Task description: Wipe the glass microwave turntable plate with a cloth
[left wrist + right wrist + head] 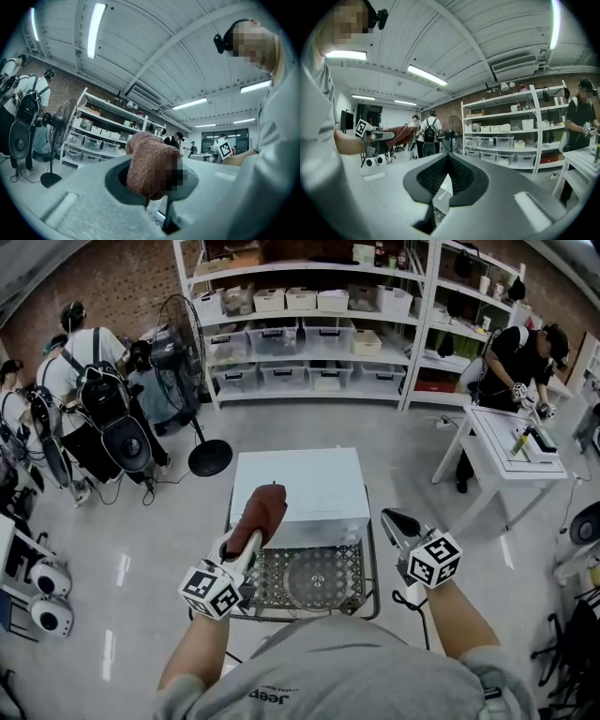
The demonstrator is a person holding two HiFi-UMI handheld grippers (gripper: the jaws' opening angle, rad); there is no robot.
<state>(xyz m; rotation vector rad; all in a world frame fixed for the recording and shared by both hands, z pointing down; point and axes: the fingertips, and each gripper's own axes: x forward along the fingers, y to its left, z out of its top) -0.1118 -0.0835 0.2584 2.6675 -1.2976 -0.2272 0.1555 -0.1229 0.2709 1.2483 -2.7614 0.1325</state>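
The round glass turntable plate (pixel 314 579) lies flat on a black wire rack (pixel 359 557) in front of a white microwave (pixel 298 479). My left gripper (pixel 247 542) is shut on a reddish-brown cloth (pixel 262 512), which stands up out of the jaws, held above the rack's left edge. In the left gripper view the cloth (pixel 150 164) fills the space between the jaws of the left gripper (pixel 151 185). My right gripper (pixel 392 518) hovers over the rack's right edge, its jaws shut with nothing in them. The right gripper view shows the right gripper (pixel 446 171) with its ribbed pads (pixel 461 176) meeting.
A pedestal fan's round base (pixel 210 457) stands on the floor left of the microwave. Shelves with plastic bins (pixel 309 324) line the back. A white table (pixel 506 442) with a person (pixel 520 357) at it is to the right. Other people (pixel 94 390) stand at the left.
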